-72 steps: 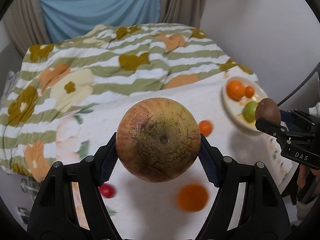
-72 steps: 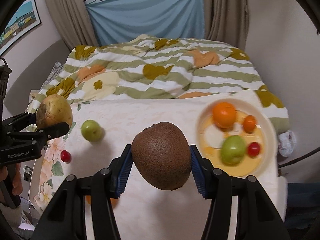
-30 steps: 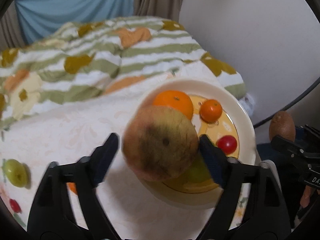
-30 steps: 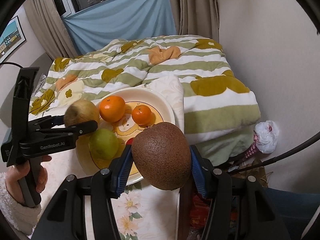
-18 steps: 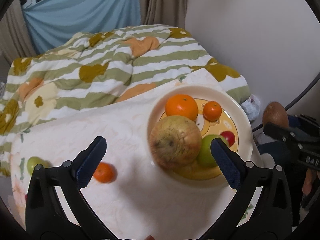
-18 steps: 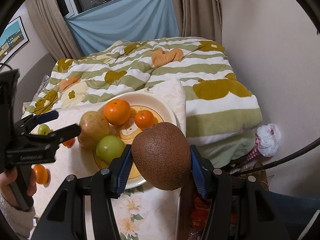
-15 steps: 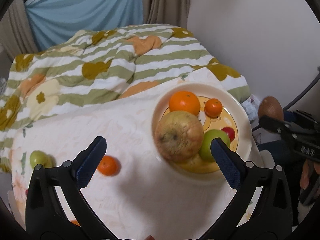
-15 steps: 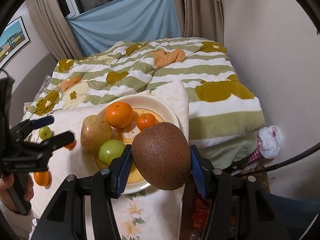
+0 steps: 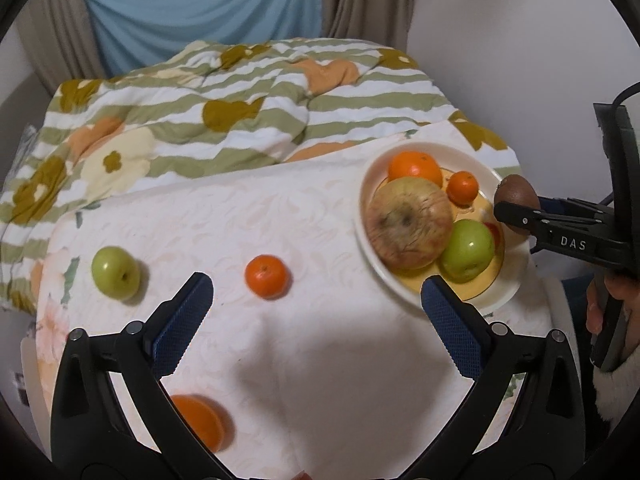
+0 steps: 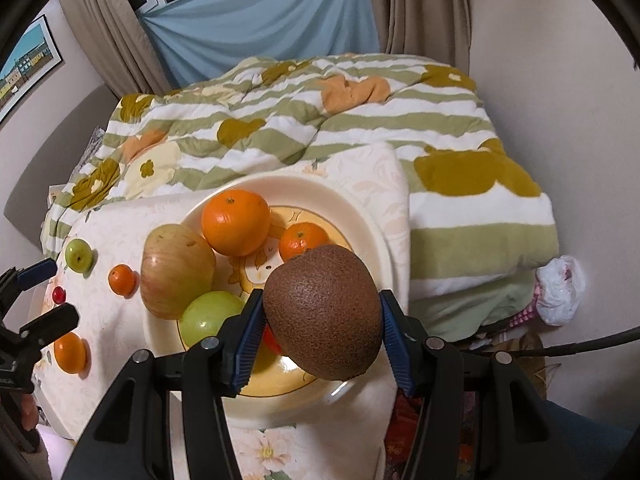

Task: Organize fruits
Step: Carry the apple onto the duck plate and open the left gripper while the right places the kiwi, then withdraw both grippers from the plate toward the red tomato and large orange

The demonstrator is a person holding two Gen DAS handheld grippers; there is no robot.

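plate (image 10: 372,216) holds apple (image 10: 176,270), two oranges, green fruit (image 10: 210,316).

- Bed (image 9: 248,92): covered by a striped green-and-white quilt (image 10: 360,120) with orange and olive shapes.
- Pale floral cloth (image 9: 300,360): spread over the near part of the bed, carrying the fruit.
- Cream plate (image 10: 372,232): on the cloth near its right edge, holding fruit.
- Green apple (image 9: 115,272): on the cloth, left.
- Small tangerine (image 9: 266,276): mid-cloth, apart from the plate.
- Orange (image 9: 200,424): near edge, partly hidden.
- Small red fruit (image 10: 59,294): far left.
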